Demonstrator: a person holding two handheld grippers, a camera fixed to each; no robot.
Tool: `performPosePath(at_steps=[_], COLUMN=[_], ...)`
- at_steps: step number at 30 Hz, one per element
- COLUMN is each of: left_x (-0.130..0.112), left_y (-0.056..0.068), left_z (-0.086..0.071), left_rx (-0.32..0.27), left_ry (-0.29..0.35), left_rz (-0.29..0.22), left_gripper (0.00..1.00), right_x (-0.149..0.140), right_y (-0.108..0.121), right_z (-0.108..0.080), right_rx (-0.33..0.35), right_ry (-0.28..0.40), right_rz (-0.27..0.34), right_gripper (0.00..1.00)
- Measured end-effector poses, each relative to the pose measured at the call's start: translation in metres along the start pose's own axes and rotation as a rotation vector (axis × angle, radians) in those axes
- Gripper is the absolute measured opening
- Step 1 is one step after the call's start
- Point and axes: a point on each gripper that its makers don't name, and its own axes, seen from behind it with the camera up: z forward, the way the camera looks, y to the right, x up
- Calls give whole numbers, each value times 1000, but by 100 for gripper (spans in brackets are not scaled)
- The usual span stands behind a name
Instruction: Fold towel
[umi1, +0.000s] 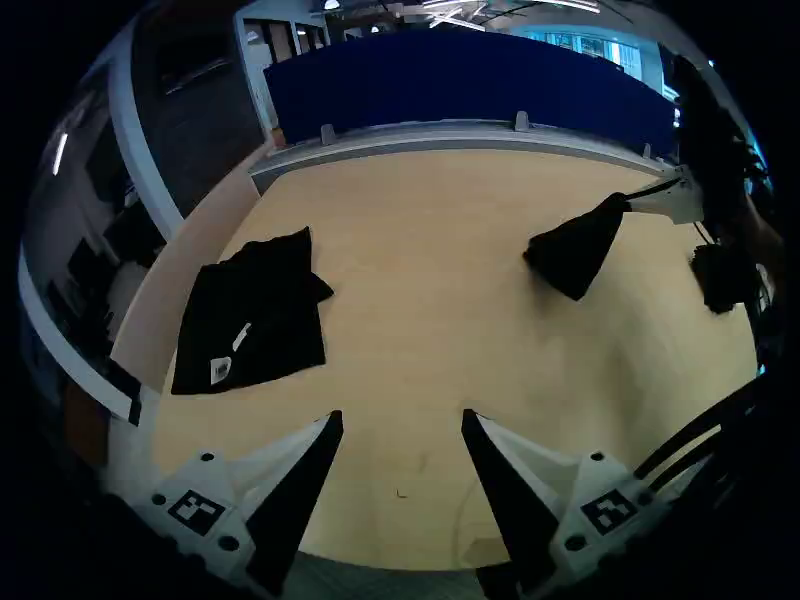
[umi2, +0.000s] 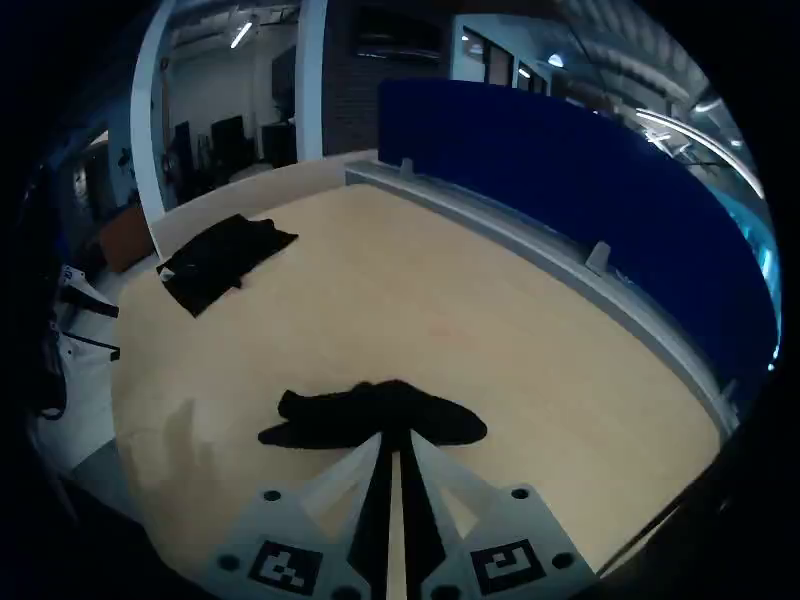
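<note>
In the right gripper view a crumpled black towel (umi2: 440, 420) lies on the light wood table (umi2: 420, 290). My right gripper (umi2: 395, 445) is shut on its near edge, both fingers pinching the cloth. The left gripper view shows that same towel (umi1: 572, 255) hanging in a bunch from the white right gripper (umi1: 628, 203) at the far right, its lower end touching the table (umi1: 430, 260). My left gripper (umi1: 400, 420) is open over bare table, with nothing between its fingers. A second black towel (umi1: 250, 310) lies folded flat at the table's left edge, also seen as the far-left towel (umi2: 222, 255).
A blue divider panel (umi1: 470, 80) on a grey rail runs along the table's far edge, and appears as the blue panel (umi2: 600, 190) on the right. A dark bundle (umi1: 725, 275) sits at the right edge. An office with desks lies beyond the table's left side.
</note>
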Motion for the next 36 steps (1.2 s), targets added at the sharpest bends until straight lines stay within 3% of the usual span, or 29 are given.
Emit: performPosePath(at_steps=[8,15,24,36], left_x=[15,31,47,66], left_y=[6,18,40,66], left_z=[1,4,6,6], left_rx=[-15,-36,-67,-87], left_ry=[20,36,45,48], left_rz=[28,59,112,135], left_gripper=[88,88,88,88], right_x=[20,18,-3,-50], right_y=[26,63,131,226], right_z=[-31,-64,-108,-171], right_rx=[-20,-65,-135,-244], right_ry=[33,44,42,15], right_rz=[13,31,65,107], right_gripper=[5,5,5,5])
